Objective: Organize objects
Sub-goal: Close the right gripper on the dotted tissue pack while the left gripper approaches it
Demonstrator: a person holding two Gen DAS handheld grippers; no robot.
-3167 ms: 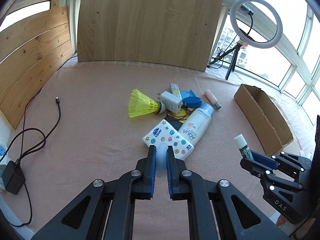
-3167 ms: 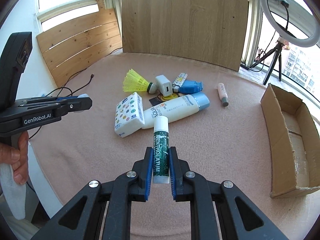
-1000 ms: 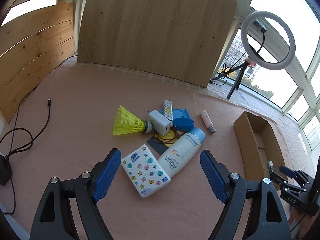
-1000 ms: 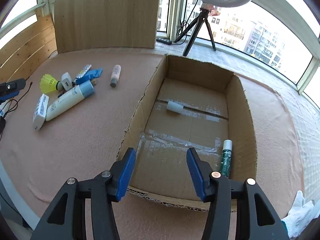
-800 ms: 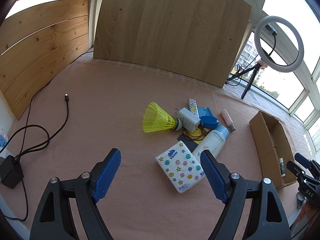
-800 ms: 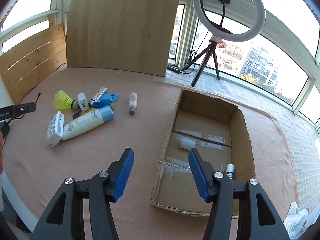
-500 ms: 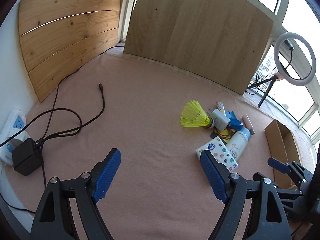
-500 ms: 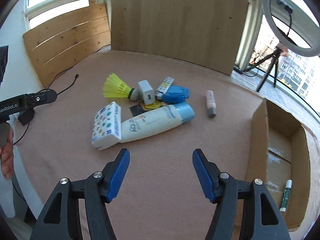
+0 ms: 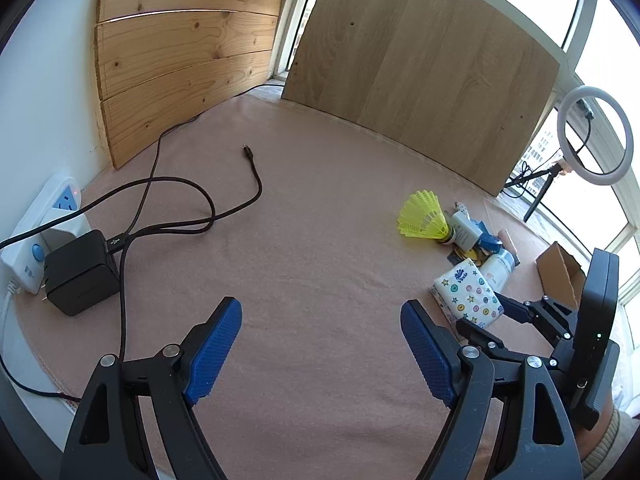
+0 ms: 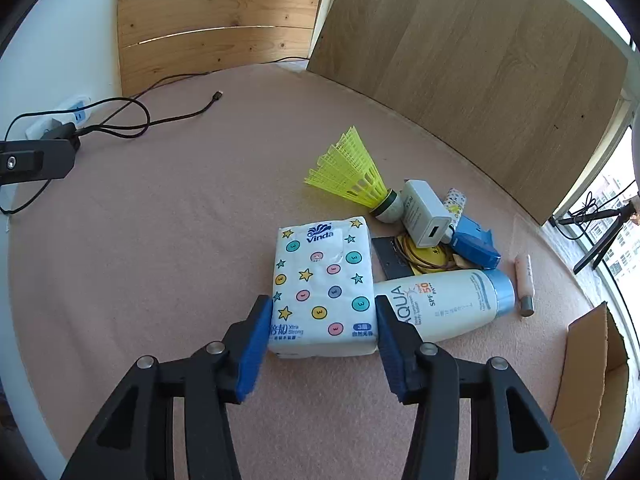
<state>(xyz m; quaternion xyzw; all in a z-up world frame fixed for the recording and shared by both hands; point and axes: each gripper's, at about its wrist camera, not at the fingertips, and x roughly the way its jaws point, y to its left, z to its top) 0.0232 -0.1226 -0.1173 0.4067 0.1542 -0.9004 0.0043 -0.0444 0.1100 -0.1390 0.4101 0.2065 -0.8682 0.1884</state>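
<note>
though flat, tissue pack (image 10: 325, 286) lengthwise away

Tissue pack (image 10: 324, 280): blue "Vinda" with a wave logo at the top of the face. Bottom edge reads "Xtra Strong" beside two large Chinese characters, not fully legible. A blue badge at the lower right carries "3" plus a character; small print beneath it is too small to read. In the left wrist view the pack (image 9: 468, 292) shows "Vinda" again, smaller.

Sunscreen bottle (image 10: 444, 304): "AQUA" in dark letters running along the body, partly hidden at the start by the gripper finger. Orange "50" next to "SPF" and "PA"; finer lines below are illegible.

White charger (image 10: 424, 212): grey print on its side, unreadable.
</note>
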